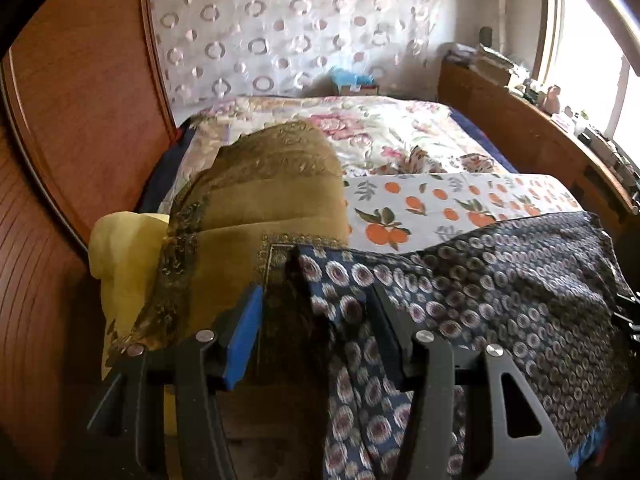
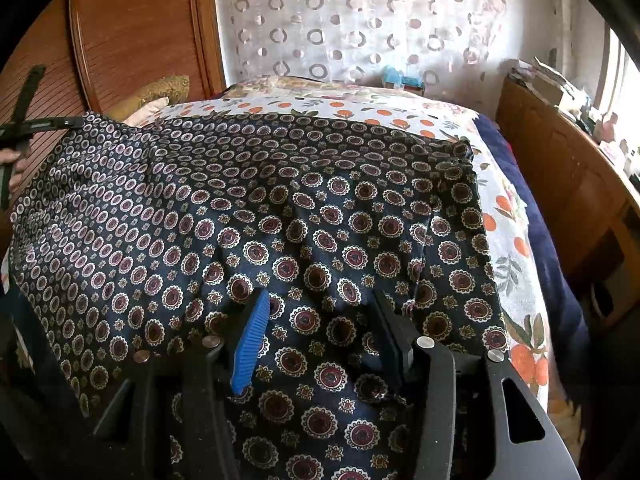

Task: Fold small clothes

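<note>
A dark navy garment (image 2: 280,216) printed with small medallions lies spread over the near end of the bed; it also shows in the left wrist view (image 1: 500,280). My left gripper (image 1: 316,304) has its jaws apart around the garment's left corner, which hangs between the blue pads (image 1: 246,336). My right gripper (image 2: 320,312) stands with jaws apart over the garment's near edge, cloth lying between the pads (image 2: 252,340). The left gripper also appears at the far left of the right wrist view (image 2: 28,128).
The garment lies on a white sheet printed with oranges (image 1: 420,204). A mustard embroidered cloth (image 1: 272,184) and a yellow pillow (image 1: 120,248) lie at the left. A wooden wardrobe (image 1: 80,100) stands left, a wooden cluttered bed frame (image 1: 520,128) right.
</note>
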{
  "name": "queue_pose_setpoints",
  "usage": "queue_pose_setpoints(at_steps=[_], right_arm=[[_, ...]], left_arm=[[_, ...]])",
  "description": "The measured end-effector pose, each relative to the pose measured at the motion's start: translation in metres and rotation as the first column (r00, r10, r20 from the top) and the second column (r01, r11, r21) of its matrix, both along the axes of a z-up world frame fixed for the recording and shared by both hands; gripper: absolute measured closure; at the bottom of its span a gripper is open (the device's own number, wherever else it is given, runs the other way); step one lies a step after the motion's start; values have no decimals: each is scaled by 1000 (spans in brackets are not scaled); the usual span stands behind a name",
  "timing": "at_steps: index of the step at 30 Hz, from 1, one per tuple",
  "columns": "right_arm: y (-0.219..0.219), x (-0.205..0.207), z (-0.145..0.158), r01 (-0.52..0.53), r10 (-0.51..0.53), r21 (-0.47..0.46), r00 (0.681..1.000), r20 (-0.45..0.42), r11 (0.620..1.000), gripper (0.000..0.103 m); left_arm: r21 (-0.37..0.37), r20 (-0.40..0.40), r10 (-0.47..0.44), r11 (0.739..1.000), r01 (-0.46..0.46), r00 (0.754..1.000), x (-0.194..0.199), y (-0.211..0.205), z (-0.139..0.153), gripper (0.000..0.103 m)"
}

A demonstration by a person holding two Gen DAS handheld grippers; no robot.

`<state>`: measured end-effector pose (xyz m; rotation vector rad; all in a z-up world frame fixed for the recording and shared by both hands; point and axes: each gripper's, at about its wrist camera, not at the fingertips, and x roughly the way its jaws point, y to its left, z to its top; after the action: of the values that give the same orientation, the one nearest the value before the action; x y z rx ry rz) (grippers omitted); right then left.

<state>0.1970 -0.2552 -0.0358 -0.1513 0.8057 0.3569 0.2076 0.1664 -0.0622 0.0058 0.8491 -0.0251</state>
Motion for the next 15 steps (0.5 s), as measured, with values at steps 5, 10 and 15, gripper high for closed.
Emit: queue_pose_setpoints(at_steps=[5, 10, 15], right_arm=[[-1, -2, 1, 1, -1, 2, 1000, 1, 1000, 50], [-1, -2, 1, 1, -1, 6, 1000, 0, 1000, 50], [-3, -3, 2, 0, 0, 6, 1000, 0, 1000, 50]], left_arm=[[7, -48, -7, 1000, 7, 999, 16, 0, -8, 73], [44, 43, 6, 999, -8, 999, 9, -3, 11, 96], [56, 142, 13, 998, -21, 990, 5, 1, 34, 92]])
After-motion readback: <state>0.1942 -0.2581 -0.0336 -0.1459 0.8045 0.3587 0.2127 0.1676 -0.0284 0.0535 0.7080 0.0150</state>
